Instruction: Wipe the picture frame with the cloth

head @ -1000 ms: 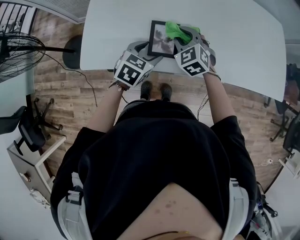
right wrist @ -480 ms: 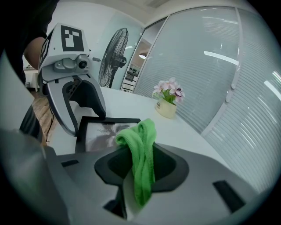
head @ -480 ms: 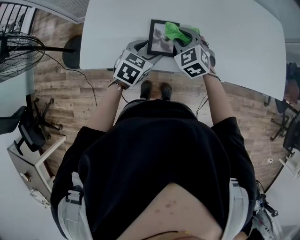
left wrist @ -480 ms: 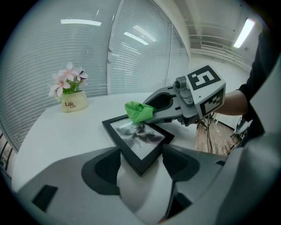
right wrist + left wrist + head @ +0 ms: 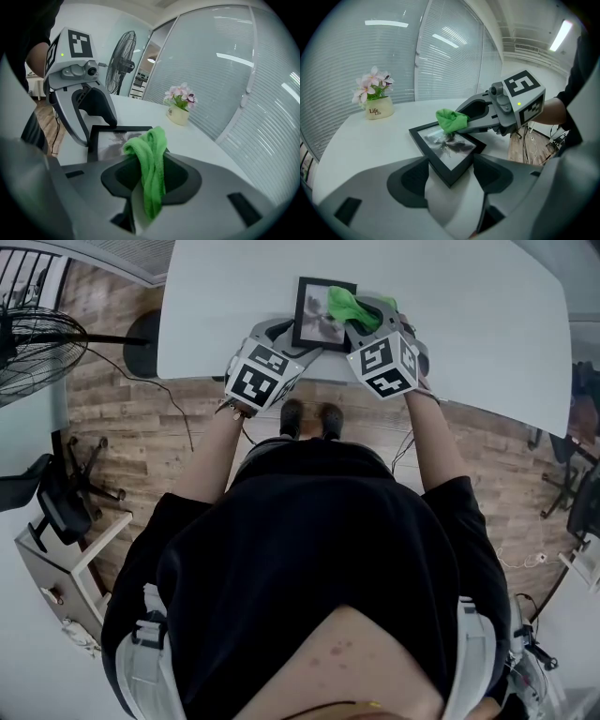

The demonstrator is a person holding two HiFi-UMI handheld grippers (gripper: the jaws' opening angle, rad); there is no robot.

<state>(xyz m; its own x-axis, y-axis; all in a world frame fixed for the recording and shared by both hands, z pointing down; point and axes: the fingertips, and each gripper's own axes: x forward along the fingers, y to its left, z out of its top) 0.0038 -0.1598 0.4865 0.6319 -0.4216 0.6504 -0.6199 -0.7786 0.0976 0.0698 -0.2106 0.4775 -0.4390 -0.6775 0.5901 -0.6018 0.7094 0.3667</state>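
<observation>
One black rectangular picture frame [image 5: 316, 317] lies flat by the near edge of one white table [image 5: 469, 315], with the left gripper [image 5: 450, 163] pinching its near corner and the right gripper [image 5: 149, 165] clamping one green cloth [image 5: 451, 121] against its glass.

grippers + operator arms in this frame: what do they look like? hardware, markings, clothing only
The left gripper and right gripper match: matte grey moulded shells, broad curved jaws with dark recessed pockets. Each carries a white cube with black square markers and a small green light on one side. The person wears a black short-sleeved top, forearms uncovered.
</observation>
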